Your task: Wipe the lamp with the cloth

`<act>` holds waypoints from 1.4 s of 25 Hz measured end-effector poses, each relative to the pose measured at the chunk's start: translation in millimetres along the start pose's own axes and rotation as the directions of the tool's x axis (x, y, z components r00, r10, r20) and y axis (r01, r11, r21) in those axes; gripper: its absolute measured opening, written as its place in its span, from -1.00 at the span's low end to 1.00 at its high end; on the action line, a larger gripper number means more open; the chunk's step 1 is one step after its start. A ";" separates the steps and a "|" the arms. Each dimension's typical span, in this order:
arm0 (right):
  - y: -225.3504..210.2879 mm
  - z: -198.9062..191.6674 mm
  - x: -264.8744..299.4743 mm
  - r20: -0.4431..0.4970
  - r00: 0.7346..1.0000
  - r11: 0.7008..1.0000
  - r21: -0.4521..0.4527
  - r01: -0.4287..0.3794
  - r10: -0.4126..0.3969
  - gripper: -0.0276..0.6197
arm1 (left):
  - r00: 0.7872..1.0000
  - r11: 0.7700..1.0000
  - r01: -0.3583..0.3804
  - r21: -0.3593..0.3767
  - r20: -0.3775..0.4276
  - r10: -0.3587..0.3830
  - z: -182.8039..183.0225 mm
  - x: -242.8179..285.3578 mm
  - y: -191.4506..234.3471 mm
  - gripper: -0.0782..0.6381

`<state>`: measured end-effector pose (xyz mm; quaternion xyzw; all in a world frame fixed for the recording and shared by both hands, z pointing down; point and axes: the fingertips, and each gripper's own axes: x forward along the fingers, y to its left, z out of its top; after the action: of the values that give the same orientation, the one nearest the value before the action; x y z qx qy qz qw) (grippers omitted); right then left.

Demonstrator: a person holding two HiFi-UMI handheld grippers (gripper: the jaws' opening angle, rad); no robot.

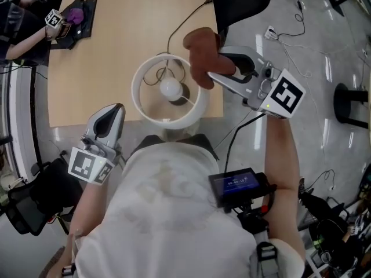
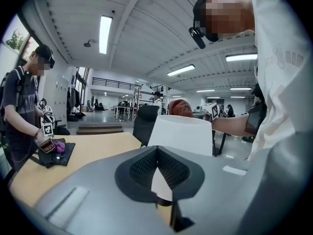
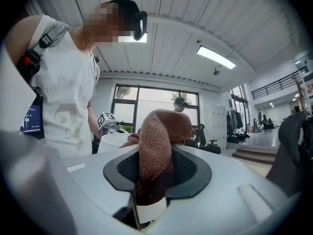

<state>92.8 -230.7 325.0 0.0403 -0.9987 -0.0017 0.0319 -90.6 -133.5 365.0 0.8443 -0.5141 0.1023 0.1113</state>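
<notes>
Centrally, white drum lamp (image 1: 139, 91); brown cloth (image 1: 203, 54) tight in right fingers (image 3: 190, 173); left fingers (image 2: 142, 168) together.

A second person (image 2: 22, 111) stands by a black mat (image 1: 81, 22) on the wooden table (image 1: 127, 33).

Lamp (image 1: 139, 100) right in front of me, standing on the table (image 1: 116, 51) at its near edge. My left gripper (image 1: 108, 119) sits just off that edge, left of the lamp. Right gripper (image 1: 215, 69) on the lamp's right, cloth (image 1: 204, 55) between its jaws, over the far right rim. The cord (image 1: 185, 19) runs back across the table. Far left corner: another person's hand (image 1: 53, 29) beside a mat (image 1: 78, 17).
</notes>
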 end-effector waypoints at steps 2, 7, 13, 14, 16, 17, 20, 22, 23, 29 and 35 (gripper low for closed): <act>-1.5 -7.3 -0.5 -0.013 1.000 1.000 0.004 -0.006 0.006 -0.48 | 1.000 1.000 -0.015 -0.005 -0.004 0.015 -0.9 -0.6 1.6 -0.78; -5.4 -43.7 -0.2 -0.123 0.992 1.000 -0.012 -0.005 0.004 -0.47 | 0.999 0.999 -0.032 -0.013 -0.013 0.032 -5.1 -4.6 -2.1 -0.78; -14.7 -112.0 -5.7 -0.286 0.958 1.000 0.028 -0.003 0.011 -0.47 | 0.998 0.999 -0.050 -0.016 -0.025 0.050 -10.2 -0.5 -3.9 -0.78; -15.7 -125.5 -6.8 -0.325 0.946 1.000 0.023 -0.004 0.011 -0.47 | 0.998 0.998 -0.055 -0.018 -0.028 0.055 -11.2 -0.5 -3.3 -0.78; -15.8 -149.2 -9.2 -0.393 0.919 1.000 0.013 -0.008 0.013 -0.47 | 0.997 0.998 -0.065 -0.022 -0.036 0.064 -13.6 -1.4 -2.7 -0.78; -15.3 -156.3 -11.0 -0.413 0.911 1.000 0.014 -0.013 0.017 -0.47 | 0.997 0.997 -0.069 -0.025 -0.039 0.068 -14.8 -1.8 -3.0 -0.78; -18.1 -145.7 -16.0 -0.369 0.928 0.998 0.047 -0.029 0.045 -0.47 | 0.996 0.996 -0.079 -0.029 -0.040 0.078 -16.1 -1.4 -5.0 -0.78; -22.4 -117.2 -16.3 -0.286 0.955 0.995 0.067 -0.069 0.085 -0.47 | 0.995 0.996 -0.090 -0.030 -0.038 0.089 -15.4 -0.8 -5.7 -0.78; -24.0 -99.8 -15.7 -0.238 0.964 0.992 0.071 -0.101 0.115 -0.48 | 0.995 0.995 -0.097 -0.032 -0.036 0.096 -14.7 -0.7 -5.3 -0.78; -23.8 -6.2 7.3 -0.053 0.956 0.957 0.038 -0.286 0.288 -0.48 | 0.990 0.989 -0.139 -0.046 -0.018 0.138 -10.4 -1.3 3.3 -0.78; -11.8 -2.2 35.1 -0.171 0.887 0.894 -0.054 -0.444 0.430 -0.48 | 0.982 0.980 -0.189 -0.056 -0.003 0.189 -9.5 -10.9 9.8 -0.78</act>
<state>59.0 -245.3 329.4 -0.1870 -0.9754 -0.0370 0.1108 -104.8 -125.9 371.7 0.7883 -0.5948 0.0970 0.1243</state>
